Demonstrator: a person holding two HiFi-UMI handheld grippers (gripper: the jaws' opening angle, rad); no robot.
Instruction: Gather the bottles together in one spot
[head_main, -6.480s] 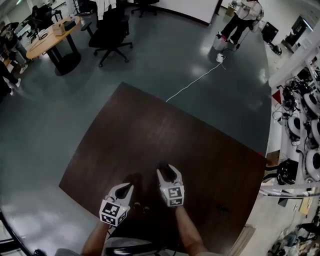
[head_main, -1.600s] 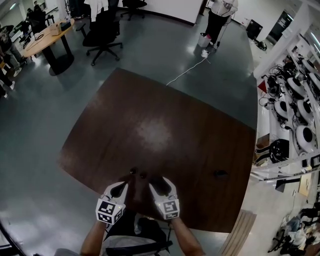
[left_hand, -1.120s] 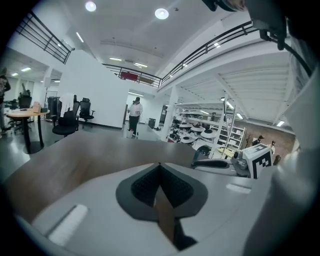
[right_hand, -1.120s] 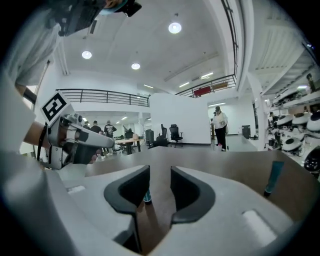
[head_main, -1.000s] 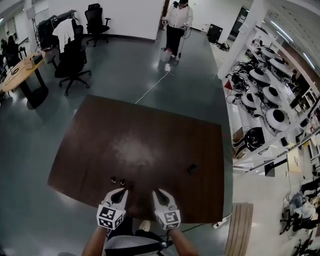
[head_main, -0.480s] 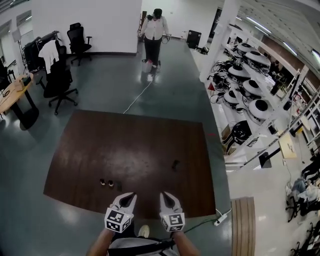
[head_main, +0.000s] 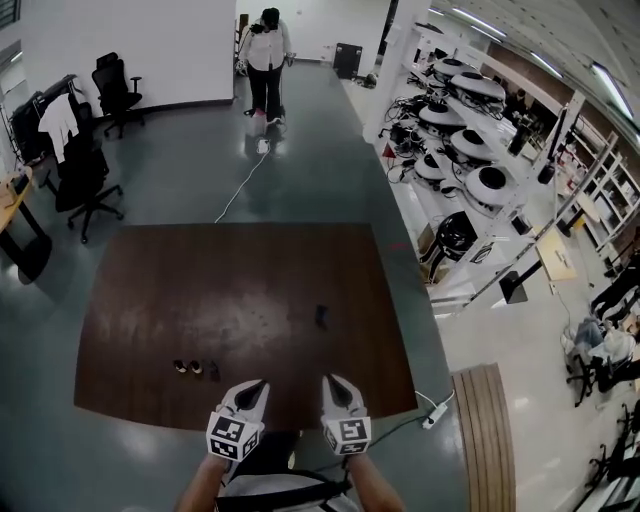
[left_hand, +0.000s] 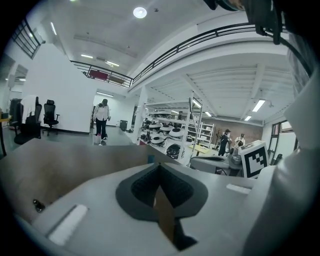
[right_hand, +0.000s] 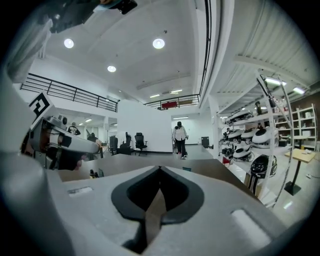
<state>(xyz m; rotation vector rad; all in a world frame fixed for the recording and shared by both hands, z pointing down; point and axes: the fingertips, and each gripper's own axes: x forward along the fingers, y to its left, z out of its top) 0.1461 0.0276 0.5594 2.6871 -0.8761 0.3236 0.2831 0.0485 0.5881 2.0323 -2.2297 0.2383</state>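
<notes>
Head view: the brown table (head_main: 230, 290) stands in a wide hall with a grey floor (head_main: 300, 190). Three small bottles (head_main: 196, 368) now stand together near its front edge, the third just added. A fourth bottle (head_main: 321, 316), still to fetch, stands well apart. Left gripper view: the left gripper (left_hand: 159, 169) is clenched and empty. Right gripper view: the right gripper (right_hand: 160, 171) is closed on nothing.

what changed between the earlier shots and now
Both grippers pulled back: the left gripper and right gripper, earlier out over the tabletop beside the small bottles, are now held near the front edge of the table, both shut and empty. The head view has also swung round. Unchanged: the small bottles stay grouped, and the lone bottle is still apart on their right.
</notes>
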